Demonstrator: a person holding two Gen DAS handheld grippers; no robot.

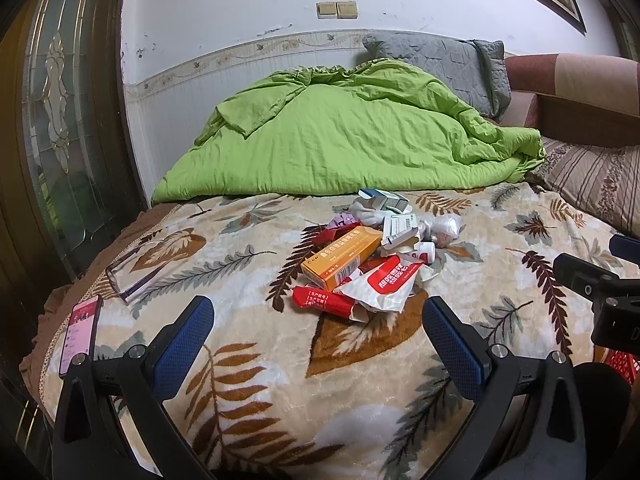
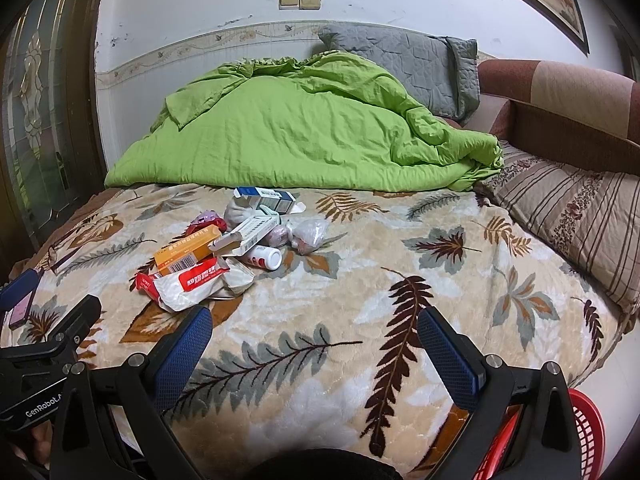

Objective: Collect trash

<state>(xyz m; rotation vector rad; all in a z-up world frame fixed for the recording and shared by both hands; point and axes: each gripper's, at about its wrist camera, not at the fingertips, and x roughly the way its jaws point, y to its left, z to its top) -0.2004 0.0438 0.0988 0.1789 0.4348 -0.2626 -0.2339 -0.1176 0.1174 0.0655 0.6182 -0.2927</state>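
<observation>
Both the left gripper and the right gripper sit low in frame, side by side, blue-padded fingers spread wide, gripping nothing.

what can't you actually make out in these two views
- Red basket: cut off by the frame corner and the right gripper in the right wrist view; contents unseen.
- Trash pile: lower items are buried under the orange box and the white wrapper.
- Box print: too small to read.
- Phone: screen too oblique, partly behind the left gripper.
</observation>
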